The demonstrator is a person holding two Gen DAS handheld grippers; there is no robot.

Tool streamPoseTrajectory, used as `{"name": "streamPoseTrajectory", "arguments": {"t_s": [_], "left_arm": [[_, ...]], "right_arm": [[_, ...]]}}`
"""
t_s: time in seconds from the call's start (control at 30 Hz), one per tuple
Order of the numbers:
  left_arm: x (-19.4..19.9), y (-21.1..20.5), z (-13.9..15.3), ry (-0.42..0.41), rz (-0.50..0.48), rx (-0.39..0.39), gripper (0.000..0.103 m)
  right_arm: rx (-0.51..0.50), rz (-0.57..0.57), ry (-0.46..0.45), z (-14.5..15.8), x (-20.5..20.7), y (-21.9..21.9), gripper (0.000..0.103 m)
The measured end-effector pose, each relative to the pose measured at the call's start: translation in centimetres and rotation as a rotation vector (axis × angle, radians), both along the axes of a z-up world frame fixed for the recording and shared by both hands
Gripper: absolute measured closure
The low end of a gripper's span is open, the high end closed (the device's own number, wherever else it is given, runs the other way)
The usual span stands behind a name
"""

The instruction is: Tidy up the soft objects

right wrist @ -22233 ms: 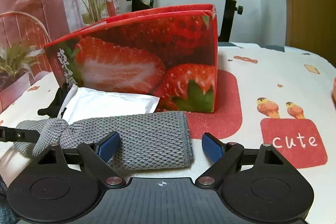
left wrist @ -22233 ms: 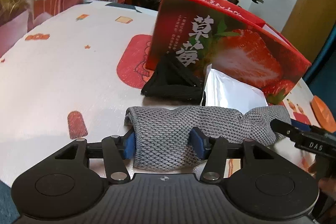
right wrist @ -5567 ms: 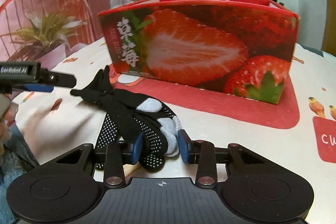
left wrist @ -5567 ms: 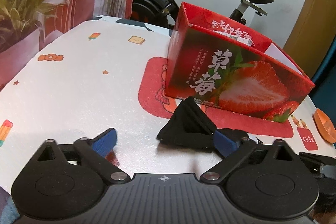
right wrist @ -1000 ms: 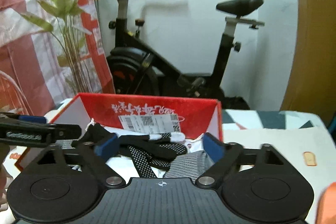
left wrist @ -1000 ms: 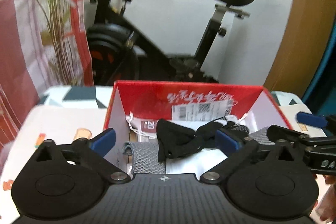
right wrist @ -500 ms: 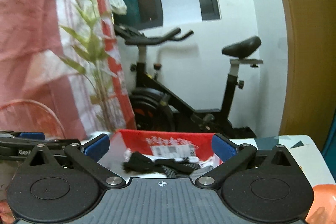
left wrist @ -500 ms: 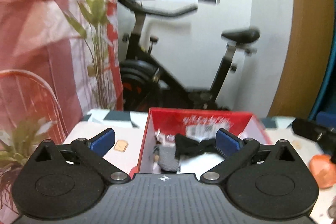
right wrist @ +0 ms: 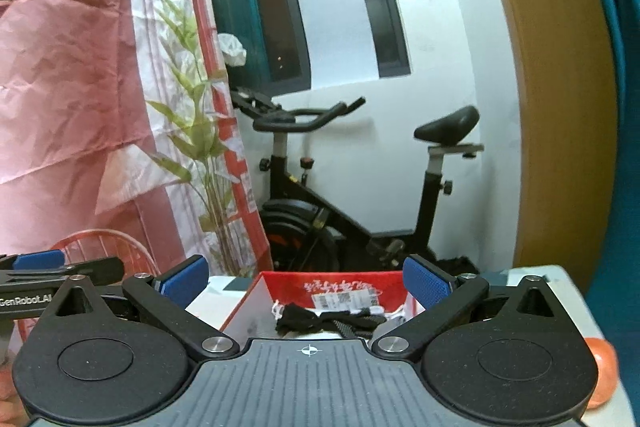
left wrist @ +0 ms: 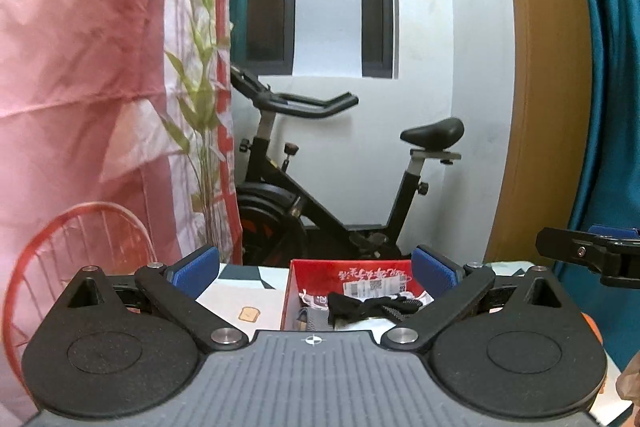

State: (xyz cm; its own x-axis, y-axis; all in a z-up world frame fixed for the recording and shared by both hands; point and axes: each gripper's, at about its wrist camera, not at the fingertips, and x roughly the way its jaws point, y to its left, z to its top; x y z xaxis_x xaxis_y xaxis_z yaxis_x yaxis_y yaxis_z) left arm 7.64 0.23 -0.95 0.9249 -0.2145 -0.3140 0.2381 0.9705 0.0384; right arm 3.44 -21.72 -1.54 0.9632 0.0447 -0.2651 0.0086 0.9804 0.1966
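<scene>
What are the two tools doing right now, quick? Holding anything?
Left tool: open, holding nothing.
Right tool: open wide, its jaws have just been opening, with nothing between them.

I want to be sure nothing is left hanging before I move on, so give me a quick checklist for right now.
1. Left gripper open with nothing between its pads: ok.
2. Right gripper open with nothing between its pads: ok.
3. Black gloves lying inside the red box: ok.
4. Grey cloth inside the box: ok, an edge shows beside the gloves.
5. White packet in the box: cannot tell, only a pale patch shows under the gloves.
6. No soft things left on the table: cannot tell, most of it is hidden.
</scene>
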Motion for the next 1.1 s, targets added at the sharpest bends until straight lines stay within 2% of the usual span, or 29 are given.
{"name": "streamPoseTrajectory", "arguments": {"t_s": [0.3,0.37,0.43,0.63,1.1], "left_arm": [[-4.8,1.4,1.8,-0.074,0.003,-0.004,0.0],[-5.3,1.4,1.7,-0.087,0.037,0.025,0.0],[-5.7,1.4,1.7,-0.09,0.077,0.043,0.0],[-6.0,2.2,1.8,-0.075,0.088,0.004,0.0],[-6.9,1.7,1.5,-0.072,0.014,0.004,0.0]], "right_arm": [[-0.022,-0.014,0.0,0.8,-4.7,1.8,0.0],[-0.015,-0.006,0.001,0.8,-5.2,2.0,0.0],[-0.018,-0.009,0.003,0.7,-5.7,2.2,0.0],[-0.03,-0.005,0.004,0.7,-6.6,2.7,0.0],[-0.028,-0.027,-0.003,0.7,-7.2,2.5,0.0]]}}
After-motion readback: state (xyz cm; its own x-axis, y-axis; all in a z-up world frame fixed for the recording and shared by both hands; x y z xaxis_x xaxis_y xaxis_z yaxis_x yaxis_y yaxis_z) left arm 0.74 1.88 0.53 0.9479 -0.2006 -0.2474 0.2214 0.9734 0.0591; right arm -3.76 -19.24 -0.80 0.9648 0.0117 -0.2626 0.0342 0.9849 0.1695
